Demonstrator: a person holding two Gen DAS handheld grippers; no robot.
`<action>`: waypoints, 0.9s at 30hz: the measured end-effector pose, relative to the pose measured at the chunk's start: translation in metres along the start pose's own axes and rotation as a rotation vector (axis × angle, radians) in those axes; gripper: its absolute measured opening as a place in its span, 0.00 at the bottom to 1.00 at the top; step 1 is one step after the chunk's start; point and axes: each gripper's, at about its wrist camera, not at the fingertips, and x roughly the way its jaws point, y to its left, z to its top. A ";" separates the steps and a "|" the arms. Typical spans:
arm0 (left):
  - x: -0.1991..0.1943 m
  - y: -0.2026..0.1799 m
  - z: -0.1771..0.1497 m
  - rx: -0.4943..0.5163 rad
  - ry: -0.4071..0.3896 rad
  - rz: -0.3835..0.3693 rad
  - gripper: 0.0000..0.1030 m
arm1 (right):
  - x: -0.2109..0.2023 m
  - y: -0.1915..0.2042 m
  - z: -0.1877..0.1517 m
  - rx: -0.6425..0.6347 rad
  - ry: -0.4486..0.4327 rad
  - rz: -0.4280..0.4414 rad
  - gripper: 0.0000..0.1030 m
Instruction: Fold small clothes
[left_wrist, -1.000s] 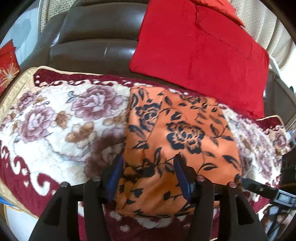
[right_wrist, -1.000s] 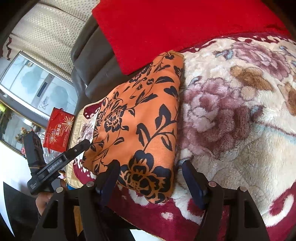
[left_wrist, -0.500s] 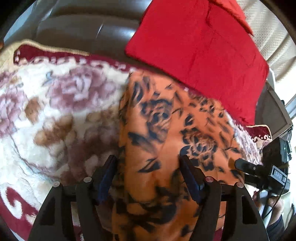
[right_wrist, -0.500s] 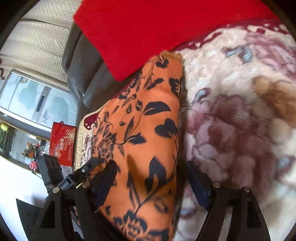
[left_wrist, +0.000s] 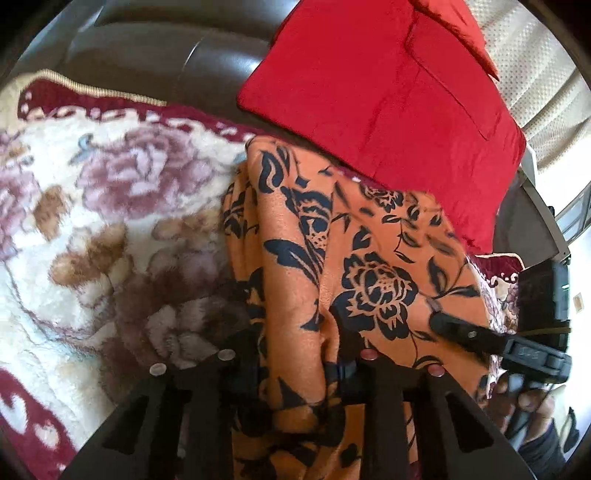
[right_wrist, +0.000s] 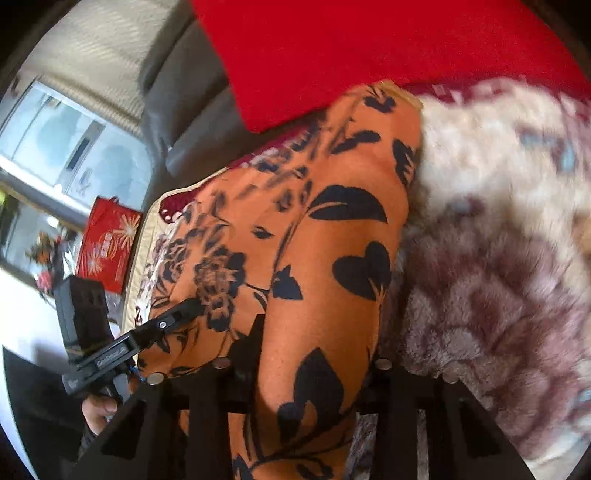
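Closing both jaws on orange floral cloth bunched between them: left gripper, right gripper, both angled down over floral blanket. Right view alone shows red bag.

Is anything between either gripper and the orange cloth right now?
Nothing visible. The orange floral cloth already sits between the jaws of both the left gripper and the right gripper, which are closing on its near edge as it lies on the floral blanket.
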 end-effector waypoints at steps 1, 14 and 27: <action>-0.004 -0.009 0.001 0.012 -0.005 -0.011 0.28 | -0.012 0.006 0.003 -0.028 -0.019 -0.006 0.35; 0.068 -0.111 0.000 0.186 0.082 0.110 0.52 | -0.099 -0.098 0.010 0.138 -0.122 -0.249 0.70; 0.006 -0.111 -0.031 0.232 -0.070 0.056 0.69 | -0.129 -0.012 -0.019 -0.075 -0.258 -0.083 0.75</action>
